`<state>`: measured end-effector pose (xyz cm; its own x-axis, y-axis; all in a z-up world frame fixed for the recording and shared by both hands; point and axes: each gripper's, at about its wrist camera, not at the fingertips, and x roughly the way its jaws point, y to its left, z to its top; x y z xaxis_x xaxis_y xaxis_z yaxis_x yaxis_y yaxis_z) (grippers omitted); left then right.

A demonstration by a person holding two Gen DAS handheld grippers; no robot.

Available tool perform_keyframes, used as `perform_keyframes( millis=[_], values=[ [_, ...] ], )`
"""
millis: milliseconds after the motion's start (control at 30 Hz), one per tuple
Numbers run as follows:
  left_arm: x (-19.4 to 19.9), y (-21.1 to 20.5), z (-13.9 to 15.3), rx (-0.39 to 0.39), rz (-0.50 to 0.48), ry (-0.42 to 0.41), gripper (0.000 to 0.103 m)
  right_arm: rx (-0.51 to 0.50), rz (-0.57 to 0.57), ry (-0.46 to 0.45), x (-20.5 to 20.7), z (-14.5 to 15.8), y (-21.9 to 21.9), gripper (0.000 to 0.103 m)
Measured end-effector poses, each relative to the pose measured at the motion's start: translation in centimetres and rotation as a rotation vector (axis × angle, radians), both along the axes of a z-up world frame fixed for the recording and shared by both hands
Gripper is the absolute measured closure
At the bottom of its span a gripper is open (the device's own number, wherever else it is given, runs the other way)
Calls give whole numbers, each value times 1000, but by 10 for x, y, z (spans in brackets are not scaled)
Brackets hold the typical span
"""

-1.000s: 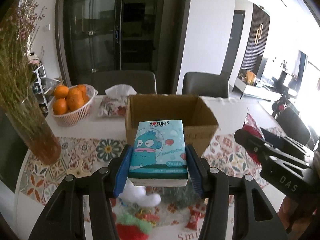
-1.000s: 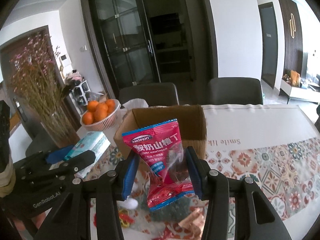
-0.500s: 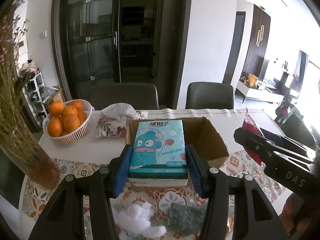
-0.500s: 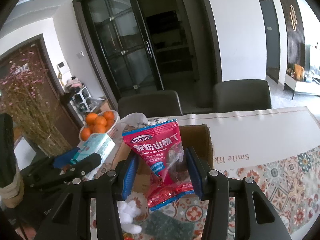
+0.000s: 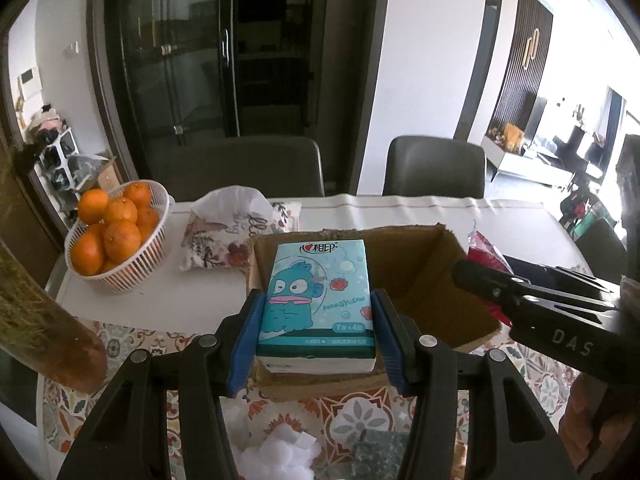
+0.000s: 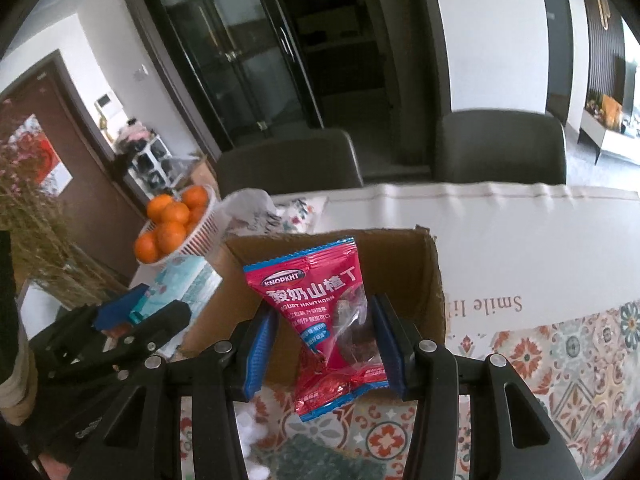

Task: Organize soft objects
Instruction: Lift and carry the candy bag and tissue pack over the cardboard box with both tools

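Shown, the left hand-held gripper (image 5: 316, 334) is clamped across the sides of a tissue pack (image 5: 316, 304), light and compressible, above the box (image 5: 432, 280). A crinkly, slippery snack bag (image 6: 324, 320) is pinched at its waist by the right hand-held gripper (image 6: 322, 350), also over the box.

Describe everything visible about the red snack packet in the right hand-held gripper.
The glossy red plastic snack packet has blue crimped edges, white Chinese lettering, "YOGURT HAWTHORN" and a clear window showing dark pieces. It stands upright, pinched at its waist between the blue pads of the right hand-held gripper, its lower end crumpled. It hangs in front of the open brown cardboard box.
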<state>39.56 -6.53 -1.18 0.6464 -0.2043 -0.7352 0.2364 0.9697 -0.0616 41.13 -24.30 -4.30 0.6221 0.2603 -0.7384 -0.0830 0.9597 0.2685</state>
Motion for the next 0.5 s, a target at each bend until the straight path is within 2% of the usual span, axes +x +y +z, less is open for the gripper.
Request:
perform_keyframes(
  millis=[267,500],
  values=[
    [33,-4,-27,22,-1,83,50,-12,15,105,32,-35,0,55],
    [46,-7,-44,54,-6,126,50,-37,32,153,45,-51,4,54]
  ],
)
